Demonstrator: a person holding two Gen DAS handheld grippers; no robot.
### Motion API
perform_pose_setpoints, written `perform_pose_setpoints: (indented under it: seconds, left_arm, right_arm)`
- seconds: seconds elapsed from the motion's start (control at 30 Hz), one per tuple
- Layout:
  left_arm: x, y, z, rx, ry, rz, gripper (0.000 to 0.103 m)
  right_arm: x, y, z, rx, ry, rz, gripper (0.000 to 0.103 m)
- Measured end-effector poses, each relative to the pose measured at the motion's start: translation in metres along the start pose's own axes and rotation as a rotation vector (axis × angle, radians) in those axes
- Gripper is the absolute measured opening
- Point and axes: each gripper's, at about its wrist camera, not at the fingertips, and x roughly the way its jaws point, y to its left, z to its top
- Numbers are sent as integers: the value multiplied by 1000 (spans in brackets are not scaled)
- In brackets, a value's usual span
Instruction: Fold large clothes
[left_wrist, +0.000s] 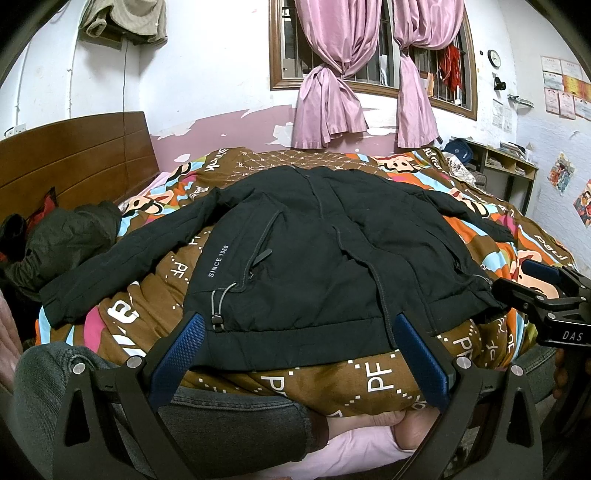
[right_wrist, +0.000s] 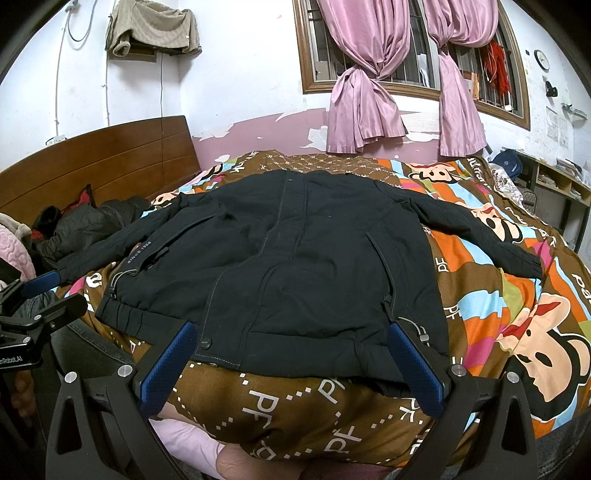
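Across a bed (left_wrist: 480, 236) under a brown cartoon-print quilt (left_wrist: 369, 376), spread flat and front up: a black jacket (left_wrist: 314, 251), filling the middle of both wrist views, hem nearest the cameras, collar out toward 12 o'clock. Sleeves flung wide, one toward 9 o'clock, the other toward 3 o'clock, each lying on the quilt. Printed in white down the jacket's side panel: "SINCE 1968" (left_wrist: 218, 261). At 12 o'clock beyond the bed, knotted pink curtains (left_wrist: 328, 107) over a barred window. At 10 o'clock, a wooden headboard (left_wrist: 74, 155), with a dark green garment (left_wrist: 62, 240) bunched against it.

Poised at 6 o'clock over the hem in its own view, left gripper (left_wrist: 299, 332), blue-padded jaws spread wide, nothing between them but jacket fabric lying beneath; cannot tell whether touching. Likewise placed at the hem further along, right gripper (right_wrist: 291, 343), jaws also parted wide and clamped on nothing. Visible below the quilt edge, denim-clad legs (left_wrist: 184, 406) and a bare foot (left_wrist: 388, 424) on pink sheeting.
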Motion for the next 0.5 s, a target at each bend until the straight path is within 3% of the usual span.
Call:
perform_pose_setpoints:
  seconds: [0.3,0.5]
  left_arm:
    - [1,0,0,-1,4,1,100]
    - [12,4,1,-29,48,12,100]
  right_arm:
    - [0,1,3,3,2,-1,103]
    - [-6,-5,7,34,-2,-8,103]
